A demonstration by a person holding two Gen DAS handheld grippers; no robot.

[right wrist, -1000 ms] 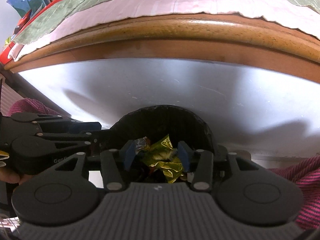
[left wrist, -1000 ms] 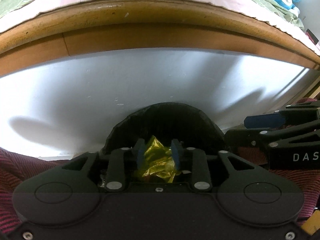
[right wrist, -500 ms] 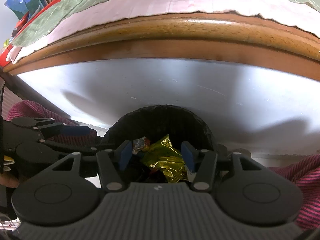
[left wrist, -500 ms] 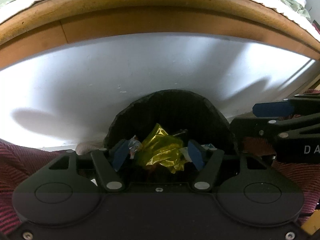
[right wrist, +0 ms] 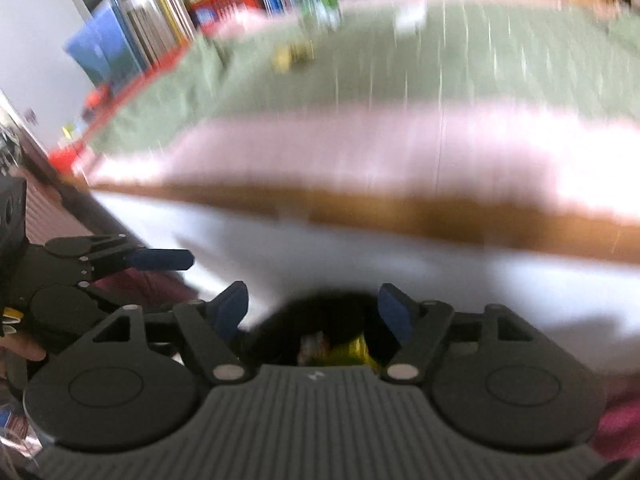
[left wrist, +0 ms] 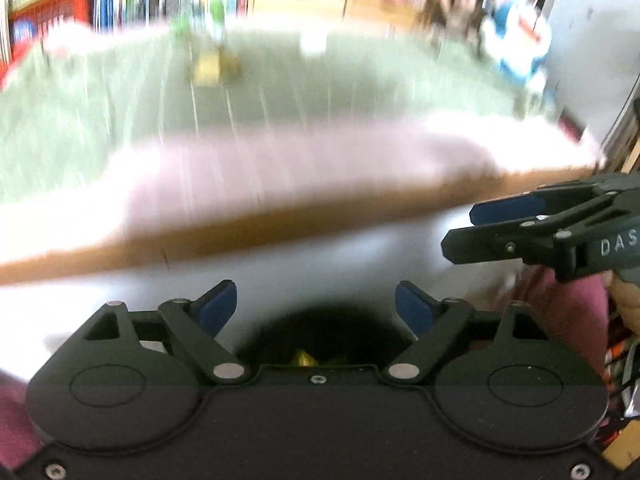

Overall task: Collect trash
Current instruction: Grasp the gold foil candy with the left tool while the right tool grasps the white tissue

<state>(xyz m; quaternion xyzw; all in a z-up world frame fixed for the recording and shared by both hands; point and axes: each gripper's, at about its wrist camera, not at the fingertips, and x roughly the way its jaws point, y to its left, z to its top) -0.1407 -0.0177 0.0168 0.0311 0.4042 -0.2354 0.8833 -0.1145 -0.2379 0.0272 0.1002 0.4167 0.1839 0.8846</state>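
Both views are motion-blurred. My left gripper (left wrist: pixel 316 309) is open with nothing between its blue pads. Under it sits the black trash bin (left wrist: pixel 332 330), and a scrap of the gold wrapper (left wrist: pixel 303 357) shows inside. My right gripper (right wrist: pixel 313 311) is also open over the same bin (right wrist: pixel 320 314), where the gold wrapper (right wrist: pixel 356 350) lies with other scraps. On the green bed cover lie a yellow piece (left wrist: pixel 208 68) and a white piece (left wrist: pixel 314 42). The right wrist view shows the same yellow piece (right wrist: pixel 288 54) and white piece (right wrist: pixel 408 16).
A wooden bed frame (left wrist: pixel 280 224) with a white panel below runs across, just behind the bin. Bookshelves (right wrist: pixel 160 40) stand behind the bed, and a blue and white toy (left wrist: pixel 516 52) sits at its right end. A hand (left wrist: pixel 624 300) holds the right gripper beside mine.
My left gripper opened wide and let the gold wrapper go into the bin. Both grippers then swung upward, so the bed top is now in view.
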